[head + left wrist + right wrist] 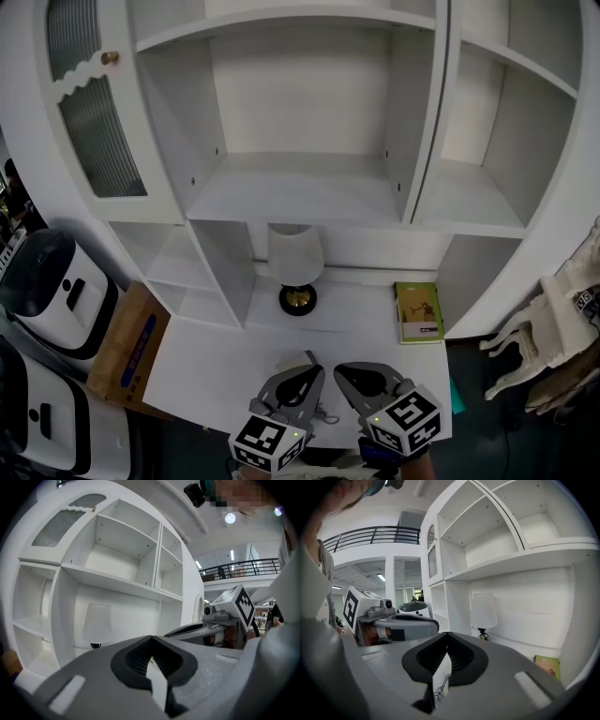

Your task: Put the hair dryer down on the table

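Note:
No hair dryer shows in any view. In the head view both grippers hang side by side over the near edge of the white table (211, 366). The left gripper (309, 362) has its jaws together with nothing between them, and its own view shows the tips (151, 638) meeting, pointed at the shelf unit. The right gripper (343, 371) is shut as well, and in its own view the jaws (447, 633) touch and hold nothing. Each gripper appears beside the other: the right gripper (187, 629) in the left gripper view, the left gripper (417, 620) in the right gripper view.
A white shelf unit (300, 187) stands on the back of the table. Under it are a white-shaded lamp (296, 267) and a green book (418, 312). A cardboard box (127, 347) and white appliances (47, 291) lie left; a white chair (548, 337) stands right.

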The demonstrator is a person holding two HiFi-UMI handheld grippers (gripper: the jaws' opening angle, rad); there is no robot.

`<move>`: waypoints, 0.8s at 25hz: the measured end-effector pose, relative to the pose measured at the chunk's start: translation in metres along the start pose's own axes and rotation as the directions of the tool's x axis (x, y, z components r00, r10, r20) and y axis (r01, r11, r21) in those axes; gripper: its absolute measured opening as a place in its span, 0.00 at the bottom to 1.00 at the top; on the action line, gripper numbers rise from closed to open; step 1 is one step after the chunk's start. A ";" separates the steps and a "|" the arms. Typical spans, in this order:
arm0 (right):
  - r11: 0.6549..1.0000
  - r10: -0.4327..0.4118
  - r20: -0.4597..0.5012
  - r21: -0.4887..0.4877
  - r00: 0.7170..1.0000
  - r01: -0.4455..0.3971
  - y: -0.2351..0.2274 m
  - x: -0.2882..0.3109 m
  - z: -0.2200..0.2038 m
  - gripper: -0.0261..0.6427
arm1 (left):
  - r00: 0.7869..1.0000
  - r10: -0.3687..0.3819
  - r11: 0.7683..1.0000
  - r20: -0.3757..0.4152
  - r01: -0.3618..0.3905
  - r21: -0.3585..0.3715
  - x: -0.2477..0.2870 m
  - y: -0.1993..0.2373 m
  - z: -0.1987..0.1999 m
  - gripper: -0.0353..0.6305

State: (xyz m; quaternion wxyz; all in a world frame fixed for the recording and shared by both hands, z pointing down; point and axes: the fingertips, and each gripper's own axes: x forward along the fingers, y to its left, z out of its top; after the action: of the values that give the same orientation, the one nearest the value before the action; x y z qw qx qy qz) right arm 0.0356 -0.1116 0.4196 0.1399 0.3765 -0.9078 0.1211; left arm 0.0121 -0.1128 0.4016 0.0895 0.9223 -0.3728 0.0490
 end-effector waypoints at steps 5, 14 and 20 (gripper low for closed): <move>1.000 -0.002 0.039 0.002 0.999 0.002 0.003 0.000 0.011 0.08 | 1.000 0.015 1.000 0.020 -0.015 0.008 -0.005 0.003 0.009 0.05; 1.000 0.029 0.087 0.006 0.996 -0.029 0.014 0.002 0.028 0.08 | 0.998 0.037 0.999 0.051 -0.038 0.022 -0.015 0.009 0.023 0.05; 0.999 0.035 0.106 -0.011 0.994 -0.034 0.017 0.001 0.037 0.08 | 0.997 0.039 0.999 0.060 -0.041 0.030 -0.017 0.007 0.028 0.05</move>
State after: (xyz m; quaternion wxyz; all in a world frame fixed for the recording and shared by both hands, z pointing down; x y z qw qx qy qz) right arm 0.0169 -0.1121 0.3837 0.0911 0.3662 -0.9207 0.0993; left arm -0.0044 -0.1120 0.3721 0.0632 0.9169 -0.3931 0.0292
